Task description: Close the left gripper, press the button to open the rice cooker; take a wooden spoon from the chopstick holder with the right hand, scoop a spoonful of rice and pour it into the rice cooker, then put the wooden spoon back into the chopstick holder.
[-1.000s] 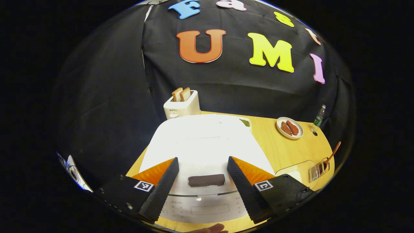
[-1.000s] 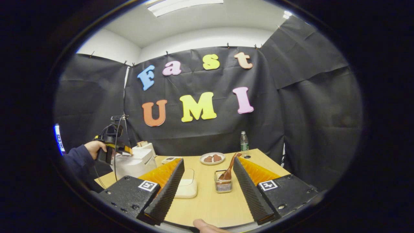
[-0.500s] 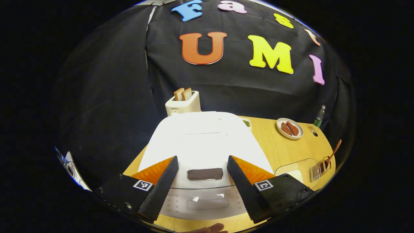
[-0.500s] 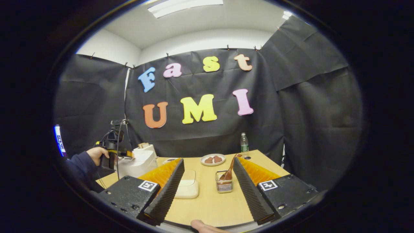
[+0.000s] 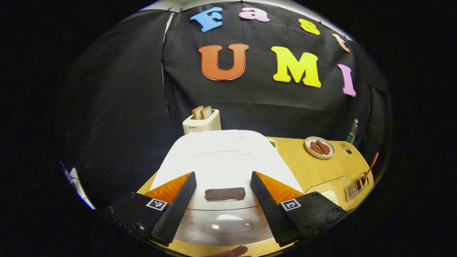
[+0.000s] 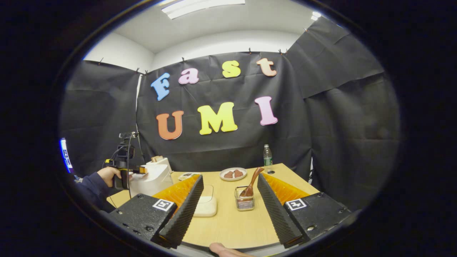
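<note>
Left gripper (image 5: 219, 200) spread wide above white rice cooker (image 5: 223, 160), lid down, dark button (image 5: 225, 193).

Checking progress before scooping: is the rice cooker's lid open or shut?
Shut: the rice cooker lid lies flat, its dark button between the open left tongs.

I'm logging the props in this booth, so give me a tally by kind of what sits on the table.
Rice cooker: 1
Toaster: 1
Plate: 1
Bottle: 1
Chopstick holder: 1
Wooden spoon: 1
Clear-lidded rice box: 1
Small dish behind the cooker: 1
Total: 8
</note>
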{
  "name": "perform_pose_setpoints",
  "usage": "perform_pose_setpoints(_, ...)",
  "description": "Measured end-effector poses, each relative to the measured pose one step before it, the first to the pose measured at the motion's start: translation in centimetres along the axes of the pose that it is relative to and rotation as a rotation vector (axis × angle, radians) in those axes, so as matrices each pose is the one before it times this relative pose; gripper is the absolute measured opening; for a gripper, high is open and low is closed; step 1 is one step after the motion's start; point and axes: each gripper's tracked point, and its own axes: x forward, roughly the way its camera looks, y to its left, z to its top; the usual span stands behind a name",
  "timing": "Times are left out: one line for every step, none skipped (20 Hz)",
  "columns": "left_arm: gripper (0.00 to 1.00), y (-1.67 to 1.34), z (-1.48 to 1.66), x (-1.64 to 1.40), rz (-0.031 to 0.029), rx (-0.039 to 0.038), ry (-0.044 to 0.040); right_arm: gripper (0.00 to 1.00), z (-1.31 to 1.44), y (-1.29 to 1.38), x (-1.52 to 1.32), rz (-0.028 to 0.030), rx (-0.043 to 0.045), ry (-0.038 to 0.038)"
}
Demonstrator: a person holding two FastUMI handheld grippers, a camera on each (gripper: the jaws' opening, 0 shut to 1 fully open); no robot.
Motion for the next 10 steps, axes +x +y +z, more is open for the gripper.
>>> perform_pose_setpoints(0.99, 0.095, -0.15, -0.064, -0.00415, -0.00483, -0.01457, 0.98, 0.064, -0.128, -0.097, -0.00028, 0.00061, 0.00296)
perform_pose_setpoints(0.99, 0.084, 0.006, 0.054, -0.00043, -0.00872, -0.01063, 0.98, 0.071, -0.185, -0.029, -0.00128, 0.00157, 0.00032)
perform_pose_setpoints(0.99, 0.013, 0.046, -0.044, 0.00374, -0.00547, -0.00804, 1.0, 0.055, -0.195, -0.068, -0.00334, 0.00125, -0.00022)
perform_pose_setpoints(0.99, 0.101, 0.104, 0.033, 0.0097, 0.00341, -0.01506, 0.98, -0.005, -0.234, -0.026, -0.00427, 0.00079, -0.00011)
perform_pose_setpoints(0.99, -0.071, -0.166, 0.164, 0.01225, 0.00282, -0.01463, 0.98, 0.054, -0.2, -0.013, -0.00362, 0.00197, 0.00026)
perform_pose_setpoints(0.99, -0.026, 0.106, 0.175, 0.01083, -0.00027, -0.0172, 0.98, 0.023, -0.121, 0.012, -0.00162, 0.00206, 0.00236)
perform_pose_setpoints(0.99, 0.02, 0.113, -0.076, 0.00596, -0.00517, -0.01339, 0.98, 0.108, -0.13, -0.042, 0.00111, 0.00375, 0.00063)
perform_pose_setpoints(0.99, 0.027, 0.059, -0.034, 0.00089, -0.00752, -0.01032, 0.96, 0.125, -0.145, -0.089, 0.0004, 0.00564, -0.00202)
perform_pose_setpoints(1.0, -0.099, 0.035, -0.114, -0.00648, 0.01053, -0.01348, 0.96, 0.227, -0.331, -0.107, -0.00444, 0.00559, -0.00378)
perform_pose_setpoints(0.99, 0.233, 0.115, -0.257, 0.003, 0.01402, -0.01948, 0.96, 0.052, -0.289, 0.029, -0.00647, 0.00183, -0.00131)
